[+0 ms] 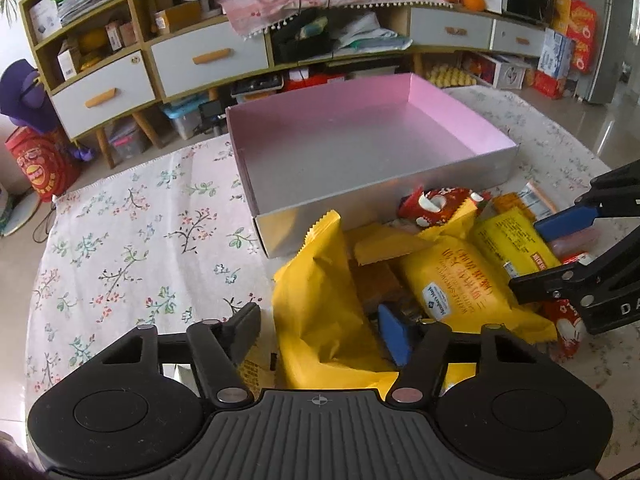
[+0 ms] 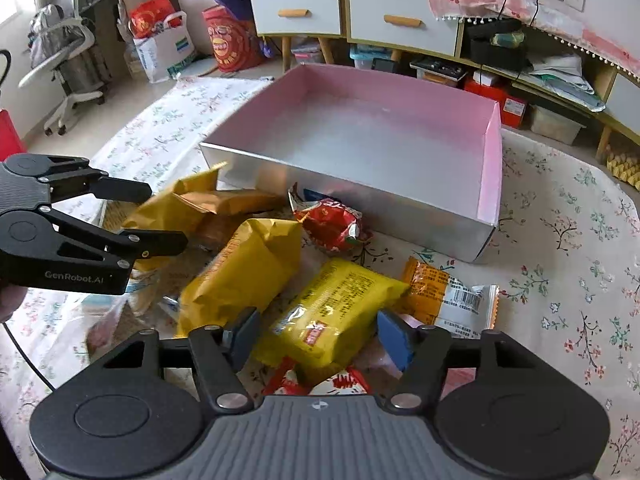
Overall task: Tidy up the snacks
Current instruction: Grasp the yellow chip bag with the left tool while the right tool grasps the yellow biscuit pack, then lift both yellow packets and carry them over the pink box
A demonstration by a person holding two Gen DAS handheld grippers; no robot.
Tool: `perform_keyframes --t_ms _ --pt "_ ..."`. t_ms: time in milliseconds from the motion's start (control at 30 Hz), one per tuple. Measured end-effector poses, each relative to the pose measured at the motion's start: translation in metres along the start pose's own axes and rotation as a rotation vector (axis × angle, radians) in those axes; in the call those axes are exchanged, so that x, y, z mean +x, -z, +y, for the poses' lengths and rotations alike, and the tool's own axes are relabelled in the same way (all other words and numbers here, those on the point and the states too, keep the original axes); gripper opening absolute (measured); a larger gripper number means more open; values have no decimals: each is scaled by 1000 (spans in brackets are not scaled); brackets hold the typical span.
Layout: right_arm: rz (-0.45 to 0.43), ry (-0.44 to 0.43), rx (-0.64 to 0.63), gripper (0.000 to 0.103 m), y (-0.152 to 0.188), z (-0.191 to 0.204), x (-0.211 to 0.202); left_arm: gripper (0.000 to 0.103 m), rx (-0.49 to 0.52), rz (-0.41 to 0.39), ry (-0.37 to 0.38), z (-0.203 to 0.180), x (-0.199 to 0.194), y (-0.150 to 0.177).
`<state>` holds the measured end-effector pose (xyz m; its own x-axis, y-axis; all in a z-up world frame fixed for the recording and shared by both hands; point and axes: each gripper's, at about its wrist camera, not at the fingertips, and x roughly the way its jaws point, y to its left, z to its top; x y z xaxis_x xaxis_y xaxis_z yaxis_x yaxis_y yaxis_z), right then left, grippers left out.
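A heap of snack packets lies on the flowered tablecloth in front of an empty box, silver outside and pink inside. My left gripper is open around a crumpled yellow bag; a sliver of cloth shows beside the left pad. My right gripper straddles a flat yellow packet, with both pads against its sides. A bigger yellow packet lies between the two grippers.
Red packets and an orange-and-clear packet lie around the heap. The tablecloth stretches to the left of the box. Behind the table stand drawers and shelves full of clutter.
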<state>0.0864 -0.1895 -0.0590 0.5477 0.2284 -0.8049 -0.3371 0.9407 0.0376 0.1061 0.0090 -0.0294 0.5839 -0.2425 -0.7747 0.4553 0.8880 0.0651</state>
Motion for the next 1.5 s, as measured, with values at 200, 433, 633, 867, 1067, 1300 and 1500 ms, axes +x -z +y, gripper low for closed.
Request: perform_keyframes --t_ms 200,433,633,867,1067,1300,1500 --pt "17 24 -7 44 -2 2 10 53 -3 14 -20 -3 6 0" --pt "25 40 5 36 -1 1 16 49 -4 13 -49 -6 8 -1" --pt "31 57 10 29 -1 3 19 45 -2 10 -66 -7 7 -1" --pt "31 75 0 27 -1 6 15 37 -1 1 -79 -7 3 -2" --pt "17 71 -1 27 -2 8 8 34 -6 0 -82 -6 -1 -4" --pt "-23 65 5 27 -4 8 -6 32 -31 -33 -85 -2 -13 -8" --pt "-57 63 25 27 -10 4 -18 31 -50 -56 -82 1 -23 -13"
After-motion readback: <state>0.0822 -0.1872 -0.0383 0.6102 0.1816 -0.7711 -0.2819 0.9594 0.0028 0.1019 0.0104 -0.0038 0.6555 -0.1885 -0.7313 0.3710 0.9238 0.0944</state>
